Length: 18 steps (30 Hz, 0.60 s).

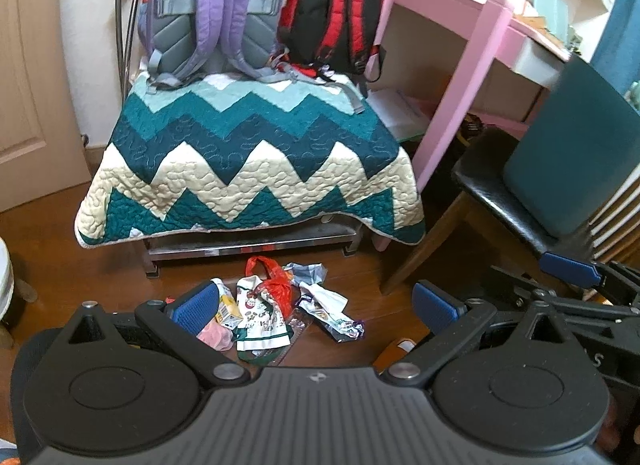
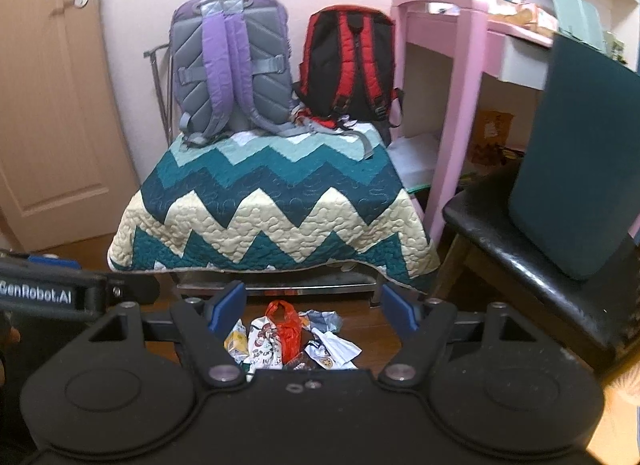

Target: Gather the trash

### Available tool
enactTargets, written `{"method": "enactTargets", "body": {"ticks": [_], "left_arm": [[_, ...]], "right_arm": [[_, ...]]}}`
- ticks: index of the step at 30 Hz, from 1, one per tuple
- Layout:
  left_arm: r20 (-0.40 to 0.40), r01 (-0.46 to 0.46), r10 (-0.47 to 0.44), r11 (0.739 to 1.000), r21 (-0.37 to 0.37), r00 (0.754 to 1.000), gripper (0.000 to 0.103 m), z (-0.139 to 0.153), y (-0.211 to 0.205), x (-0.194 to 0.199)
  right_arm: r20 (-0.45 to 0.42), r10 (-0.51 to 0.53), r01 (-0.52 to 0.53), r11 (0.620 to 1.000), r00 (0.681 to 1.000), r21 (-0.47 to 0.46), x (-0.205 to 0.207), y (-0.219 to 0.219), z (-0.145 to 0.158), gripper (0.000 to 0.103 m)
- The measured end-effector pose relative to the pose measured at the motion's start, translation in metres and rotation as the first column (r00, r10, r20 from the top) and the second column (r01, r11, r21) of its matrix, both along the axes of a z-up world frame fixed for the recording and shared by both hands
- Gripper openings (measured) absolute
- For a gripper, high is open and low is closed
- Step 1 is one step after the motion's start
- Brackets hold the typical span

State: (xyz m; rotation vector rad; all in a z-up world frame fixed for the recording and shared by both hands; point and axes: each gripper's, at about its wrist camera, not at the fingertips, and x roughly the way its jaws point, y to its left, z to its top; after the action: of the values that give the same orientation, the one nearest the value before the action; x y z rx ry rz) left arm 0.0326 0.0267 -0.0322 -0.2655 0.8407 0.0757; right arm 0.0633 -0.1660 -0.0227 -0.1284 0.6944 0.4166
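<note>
A pile of trash lies on the brown wooden floor in front of a quilt-covered bench. It holds a red plastic bag (image 1: 276, 285) (image 2: 289, 327), a white printed wrapper (image 1: 260, 325) (image 2: 262, 341), a yellow packet (image 1: 228, 307) (image 2: 236, 339), a pink scrap (image 1: 216, 335) and crumpled silver-white wrappers (image 1: 332, 307) (image 2: 332, 349). My left gripper (image 1: 314, 305) hangs open above the pile, holding nothing. My right gripper (image 2: 312, 311) is also open over the same pile, empty. The right gripper's blue pads (image 1: 570, 267) show at the right edge of the left wrist view.
The bench carries a teal and cream zigzag quilt (image 1: 248, 161) (image 2: 272, 205) with a purple-grey backpack (image 1: 216, 9) and a red-black backpack (image 1: 332, 17). A pink desk (image 1: 460, 65) and a black-seated chair (image 1: 516, 193) (image 2: 532, 265) stand right. A door (image 2: 52, 105) is left.
</note>
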Motion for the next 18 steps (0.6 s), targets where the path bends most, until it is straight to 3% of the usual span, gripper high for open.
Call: {"method": "enactTargets", "body": {"ticks": [3,8,13,18], "left_arm": [[-0.024,-0.006,0.006,1.000,0.005,1.000,0.103,-0.011,0.010,0.017],[-0.065,-0.087,0.088,0.996,0.025,0.994,0.103,-0.036,0.048,0.053],[-0.135,-0.199,0.206,0.978,0.060,0.969,0.103,-0.075,0.096,0.090],[-0.230,-0.232,0.239,0.971,0.057,0.943,0.103,-0.123,0.129,0.128]], "right_arm": [[-0.009,0.035,-0.035,0.999,0.999,-0.024,0.021,0.009,-0.012,0.075],[-0.102,0.107,-0.112,0.993,0.989,-0.044,0.079,0.025,-0.040,0.075],[-0.172,0.112,-0.124,0.990,0.979,-0.060,0.141,0.038,-0.077,0.075],[-0.282,0.096,-0.119,0.991,0.955,-0.065,0.194,0.050,-0.129,0.075]]}}
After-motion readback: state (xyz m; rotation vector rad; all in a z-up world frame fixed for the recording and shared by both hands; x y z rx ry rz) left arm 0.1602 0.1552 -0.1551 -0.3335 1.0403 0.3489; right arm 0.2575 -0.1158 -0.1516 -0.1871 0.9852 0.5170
